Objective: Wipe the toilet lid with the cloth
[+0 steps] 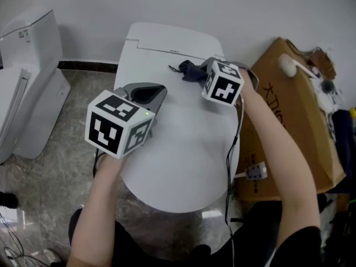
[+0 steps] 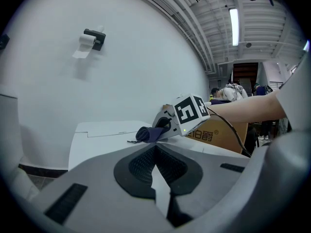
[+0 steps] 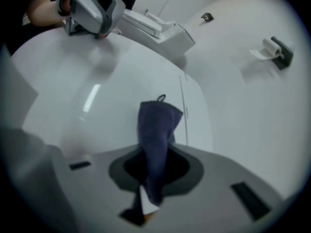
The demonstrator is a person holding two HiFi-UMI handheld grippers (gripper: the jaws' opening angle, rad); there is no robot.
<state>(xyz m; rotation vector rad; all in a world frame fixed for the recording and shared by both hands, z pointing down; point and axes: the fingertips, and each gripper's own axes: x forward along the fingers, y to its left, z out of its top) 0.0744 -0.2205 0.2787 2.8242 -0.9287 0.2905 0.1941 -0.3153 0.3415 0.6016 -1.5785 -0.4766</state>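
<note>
The head view is bright and sharp, with soft, even light. Both gripper views bend at the edges and go black in the corners. In the left gripper view a long lamp [image 2: 234, 25] glows at the upper right. The right gripper view is dimmer and blurry: the cloth [image 3: 155, 140] looks fuzzy, and a white streak of glare shines on the toilet lid [image 3: 92, 98] at middle left.

Cloth [image 1: 189, 70] on toilet lid [image 1: 183, 149] rear; cardboard box [image 1: 281, 115] right; second toilet [image 1: 30, 88] left.
</note>
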